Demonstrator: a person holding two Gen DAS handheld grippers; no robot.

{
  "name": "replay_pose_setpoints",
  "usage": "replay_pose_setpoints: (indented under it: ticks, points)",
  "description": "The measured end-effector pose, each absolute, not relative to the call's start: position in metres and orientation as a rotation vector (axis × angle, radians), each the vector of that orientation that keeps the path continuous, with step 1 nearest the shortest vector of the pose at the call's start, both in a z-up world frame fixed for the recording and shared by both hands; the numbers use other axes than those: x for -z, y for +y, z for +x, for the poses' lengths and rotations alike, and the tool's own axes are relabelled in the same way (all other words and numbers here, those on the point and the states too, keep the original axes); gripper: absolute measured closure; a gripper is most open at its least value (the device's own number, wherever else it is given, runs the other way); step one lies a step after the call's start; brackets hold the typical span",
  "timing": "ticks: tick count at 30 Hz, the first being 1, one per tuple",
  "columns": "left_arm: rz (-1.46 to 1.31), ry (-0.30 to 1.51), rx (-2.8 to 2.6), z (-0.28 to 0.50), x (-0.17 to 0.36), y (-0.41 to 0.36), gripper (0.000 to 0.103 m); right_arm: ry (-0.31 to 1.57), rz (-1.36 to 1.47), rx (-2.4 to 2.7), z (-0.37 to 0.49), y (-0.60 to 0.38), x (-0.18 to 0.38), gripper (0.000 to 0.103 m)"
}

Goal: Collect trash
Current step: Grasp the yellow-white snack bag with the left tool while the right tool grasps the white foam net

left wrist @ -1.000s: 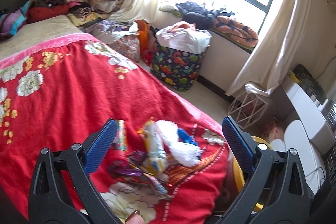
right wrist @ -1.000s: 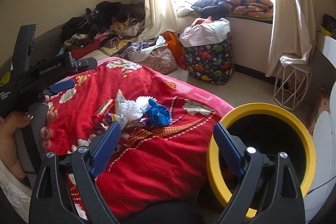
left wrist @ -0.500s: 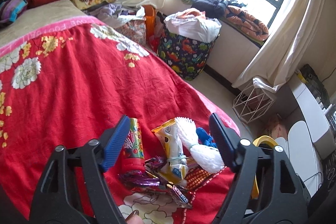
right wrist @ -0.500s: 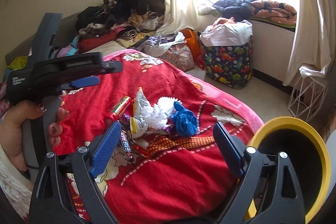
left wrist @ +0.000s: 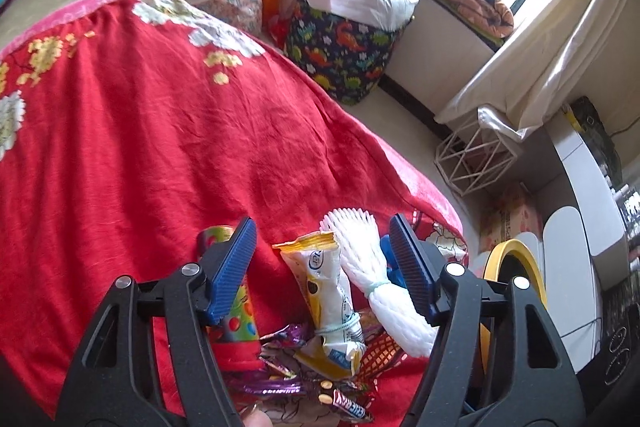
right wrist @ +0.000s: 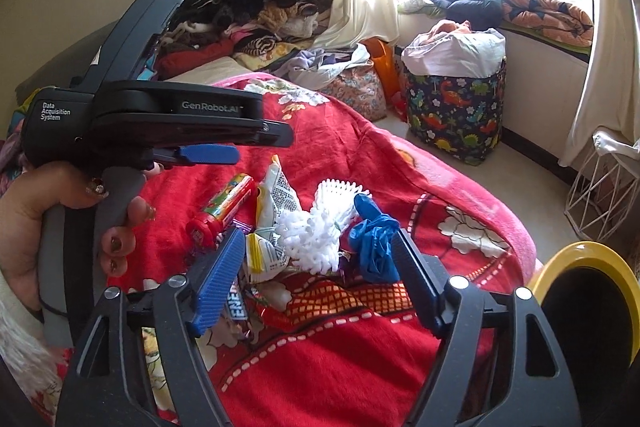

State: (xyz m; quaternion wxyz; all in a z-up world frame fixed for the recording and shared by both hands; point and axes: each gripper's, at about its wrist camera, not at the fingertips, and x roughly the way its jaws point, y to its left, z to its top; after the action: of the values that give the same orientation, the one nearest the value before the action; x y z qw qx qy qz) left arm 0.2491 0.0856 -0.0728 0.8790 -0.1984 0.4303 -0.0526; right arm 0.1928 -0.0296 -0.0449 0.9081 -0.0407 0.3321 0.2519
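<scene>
A heap of trash lies on the red blanket [left wrist: 140, 147]: a yellow-white snack bag [left wrist: 326, 291] [right wrist: 272, 211], a white foam net [left wrist: 376, 279] [right wrist: 320, 231], a blue crumpled glove [right wrist: 374, 247], a red candy tube [right wrist: 222, 209] [left wrist: 238, 311] and purple wrappers [left wrist: 280, 355]. My left gripper [left wrist: 322, 269] is open, its jaws either side of the snack bag and foam net. It also shows in the right wrist view [right wrist: 208, 155], above the tube. My right gripper [right wrist: 318, 279] is open, low over the heap's near side. A yellow-rimmed black bin [right wrist: 588, 299] stands right of the bed.
A dinosaur-print laundry bag [right wrist: 456, 115] full of clothes stands on the floor by the window. A white wire basket [right wrist: 600, 187] sits under the curtain. Clothes are piled at the bed's far end [right wrist: 256, 11]. A white desk [left wrist: 592, 227] is at the right.
Both grippers have moved forward and down toward the trash heap. The left jaws have narrowed around the snack bag and foam net. The bin has slid to the right edge of the right view.
</scene>
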Motion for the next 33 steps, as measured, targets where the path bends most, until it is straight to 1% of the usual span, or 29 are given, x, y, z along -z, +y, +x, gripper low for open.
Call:
replay_pose_setpoints:
  ticks: [2, 5, 6, 7, 8, 10, 12, 13, 16, 18, 20, 21, 22, 33]
  points:
    - [-0.415, 0.913, 0.109, 0.253, 0.078, 0.085, 0.043, 0.694, -0.087, -0.521, 0.197, -0.027, 0.049, 0.035]
    - [-0.427, 0.936, 0.11, 0.257, 0.085, 0.087, 0.043, 0.71, -0.097, -0.525, 0.204, -0.023, 0.054, 0.043]
    - [-0.429, 0.943, 0.112, 0.258, 0.087, 0.087, 0.047, 0.714, -0.1, -0.526, 0.205, -0.023, 0.056, 0.048]
    - [-0.428, 0.951, 0.114, 0.259, 0.089, 0.087, 0.049, 0.721, -0.1, -0.529, 0.207, -0.022, 0.058, 0.054]
    - [-0.427, 0.954, 0.115, 0.26, 0.089, 0.086, 0.05, 0.726, -0.095, -0.534, 0.209, -0.022, 0.059, 0.057]
    - [-0.434, 0.961, 0.121, 0.261, 0.091, 0.086, 0.052, 0.733, -0.081, -0.548, 0.211, -0.023, 0.061, 0.073]
    - [-0.444, 0.97, 0.131, 0.262, 0.094, 0.084, 0.057, 0.734, -0.086, -0.563, 0.21, -0.021, 0.063, 0.083]
    - [-0.444, 0.975, 0.134, 0.261, 0.096, 0.082, 0.058, 0.733, -0.087, -0.569, 0.21, -0.021, 0.063, 0.083]
    - [-0.442, 0.991, 0.148, 0.262, 0.1, 0.076, 0.067, 0.728, -0.087, -0.582, 0.208, -0.022, 0.061, 0.084]
    - [-0.439, 0.996, 0.148, 0.262, 0.101, 0.074, 0.078, 0.731, -0.075, -0.589, 0.207, -0.024, 0.06, 0.085]
    - [-0.448, 0.993, 0.145, 0.26, 0.101, 0.074, 0.081, 0.731, -0.065, -0.591, 0.206, -0.026, 0.058, 0.085]
    - [-0.447, 0.987, 0.145, 0.259, 0.099, 0.073, 0.087, 0.73, -0.061, -0.593, 0.207, -0.028, 0.057, 0.085]
    - [-0.444, 0.982, 0.146, 0.258, 0.097, 0.072, 0.09, 0.726, -0.056, -0.594, 0.207, -0.03, 0.056, 0.085]
    - [-0.482, 0.816, 0.137, 0.222, 0.049, 0.082, 0.09, 0.658, -0.006, -0.619, 0.19, -0.042, 0.024, 0.085]
